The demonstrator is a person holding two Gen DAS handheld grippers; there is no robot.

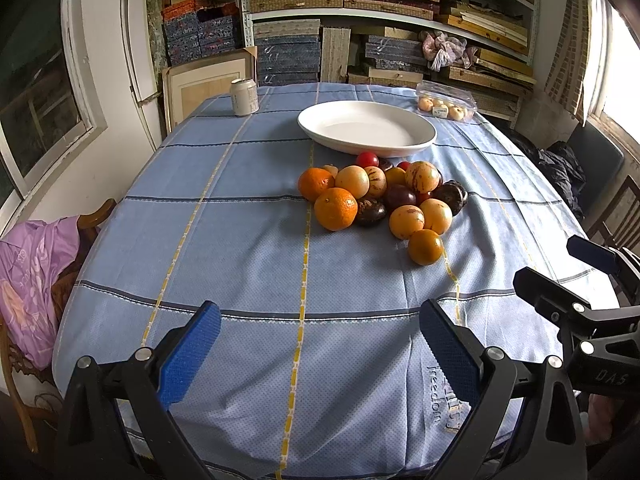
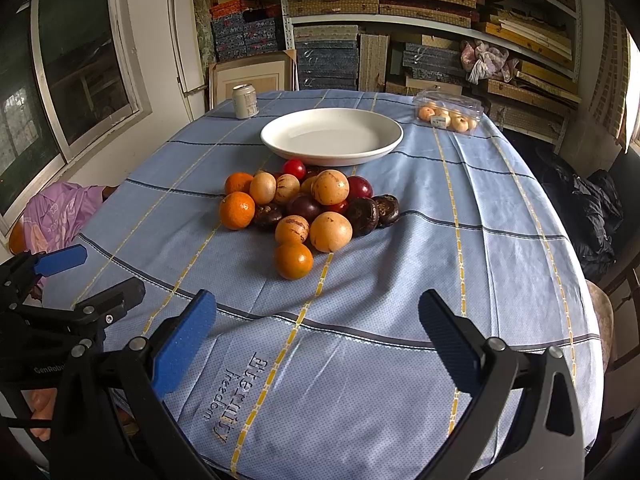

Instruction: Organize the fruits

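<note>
Nearest, the left tool (image 1: 320, 344) and right tool (image 2: 318, 334) hover with fingers spread wide, holding nothing, above the blue checked tabletop (image 2: 400, 380). Mid-table lies the pile of fruits (image 2: 308, 212), touching one another. Just beyond sits an empty white plate (image 2: 332, 136), then a can (image 2: 245, 101) and a clear fruit box (image 2: 448, 114).

I see woven cloth (image 1: 240, 240), matt and creased, covering the bench. The plate (image 1: 366, 128) is glossy glazed ceramic. The oranges (image 1: 335, 208) are dimpled, the dark fruits (image 2: 362, 211) dull and rough. My left tongs (image 1: 320, 344) carry textured blue pads (image 1: 192, 354) on matt black plastic.
</note>
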